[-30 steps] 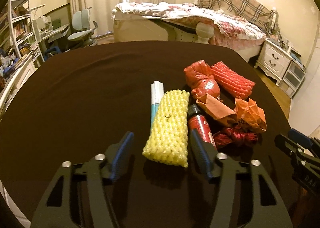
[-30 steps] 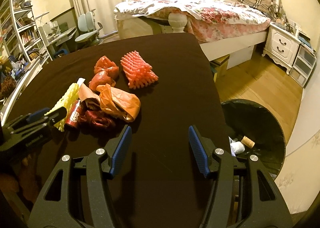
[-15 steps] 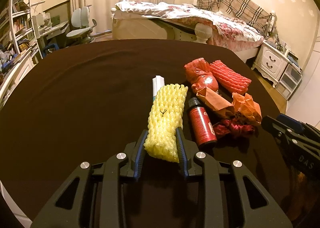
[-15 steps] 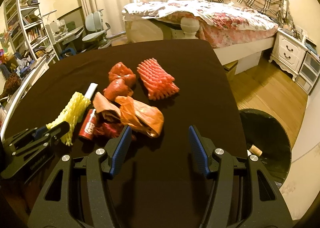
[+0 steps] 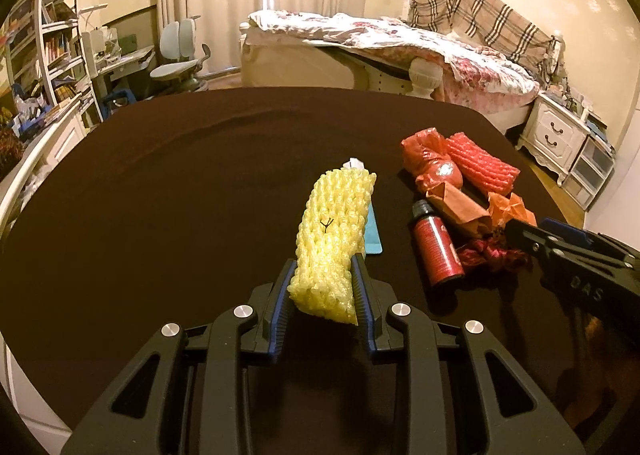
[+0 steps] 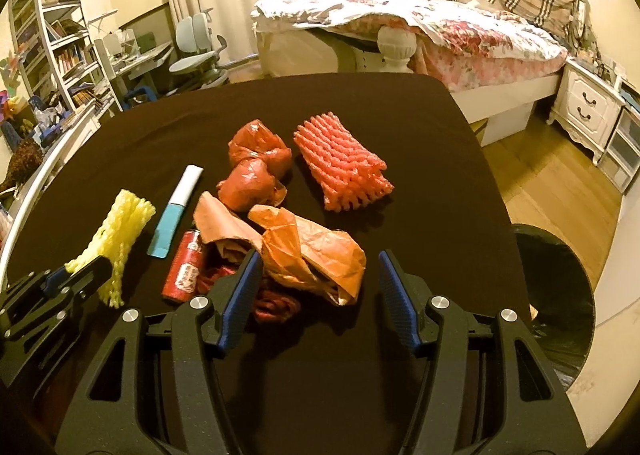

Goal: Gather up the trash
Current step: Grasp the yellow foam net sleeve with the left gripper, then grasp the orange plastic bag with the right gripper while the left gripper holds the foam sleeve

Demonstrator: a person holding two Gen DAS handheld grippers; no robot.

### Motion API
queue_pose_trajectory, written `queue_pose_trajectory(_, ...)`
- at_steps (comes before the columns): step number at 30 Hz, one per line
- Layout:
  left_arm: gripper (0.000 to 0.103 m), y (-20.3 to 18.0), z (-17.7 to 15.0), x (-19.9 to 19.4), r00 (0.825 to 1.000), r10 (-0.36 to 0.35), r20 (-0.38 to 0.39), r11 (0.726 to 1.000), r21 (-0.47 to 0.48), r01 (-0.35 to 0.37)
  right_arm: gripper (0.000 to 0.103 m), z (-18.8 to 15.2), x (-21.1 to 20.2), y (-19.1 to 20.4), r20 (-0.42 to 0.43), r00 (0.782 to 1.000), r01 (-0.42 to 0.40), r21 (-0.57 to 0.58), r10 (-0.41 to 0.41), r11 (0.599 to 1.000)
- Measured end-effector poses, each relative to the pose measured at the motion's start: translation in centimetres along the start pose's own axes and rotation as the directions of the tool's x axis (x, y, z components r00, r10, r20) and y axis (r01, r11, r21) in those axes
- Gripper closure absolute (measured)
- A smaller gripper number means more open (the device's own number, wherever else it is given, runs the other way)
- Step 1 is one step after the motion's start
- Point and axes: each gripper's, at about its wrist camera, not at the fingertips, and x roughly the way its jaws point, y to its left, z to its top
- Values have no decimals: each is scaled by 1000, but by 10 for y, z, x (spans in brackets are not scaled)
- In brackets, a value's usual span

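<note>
My left gripper [image 5: 322, 279] is shut on a yellow foam net [image 5: 330, 239] and holds it lifted off the dark table [image 5: 160, 195]; the net also shows in the right wrist view [image 6: 116, 231]. My right gripper [image 6: 316, 279] is open, its fingers either side of a crumpled orange paper bag [image 6: 316, 251]. Near it lie a red bottle [image 6: 184, 267], a blue-and-white tube [image 6: 176, 211], a red plastic bag [image 6: 256, 167], a red foam net [image 6: 344, 167] and a dark red wad [image 6: 276, 303].
A black trash bin [image 6: 560, 295] stands on the floor right of the table. A bed [image 6: 440, 27], a white nightstand [image 6: 588, 111], a desk with a chair [image 6: 196, 55] and bookshelves [image 6: 48, 55] lie beyond the table.
My left gripper closed on the yellow foam net and lifted it, uncovering the tube. My right gripper moved left from the bin side to over the orange paper bag.
</note>
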Motion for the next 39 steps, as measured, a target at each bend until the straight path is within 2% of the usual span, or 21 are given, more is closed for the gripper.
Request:
queue_pose_trajectory(3, 73, -1, -3, 1, 1000, -6, -6, 1000, -5, 6, 46, -3, 6, -1, -23, 1000, -11, 7, 11, 1000)
queue_pose_trajectory(5, 73, -2, -5, 2, 1000, -9, -7, 1000, -3, 9, 52, -5, 8, -2, -35, 999, -23, 14, 23, 1000)
queue_pose_trajectory(17, 73, -1, -8, -2, 1000, -10, -1, 1000, -15, 10, 53, -6, -8, -9, -9, 999, -31, 36, 31, 999)
queue_pose_trajectory(30, 73, -13, -6, -19, 999, -30, 35, 999, -9, 31, 53, -22, -27, -36, 19, 1000, 7, 85, -9, 996)
queue_pose_trajectory(39, 74, -43, -9, -26, 996, -77, 50, 997, 27, 75, 53, -34, -51, -63, 47, 997, 53, 124, -60, 991)
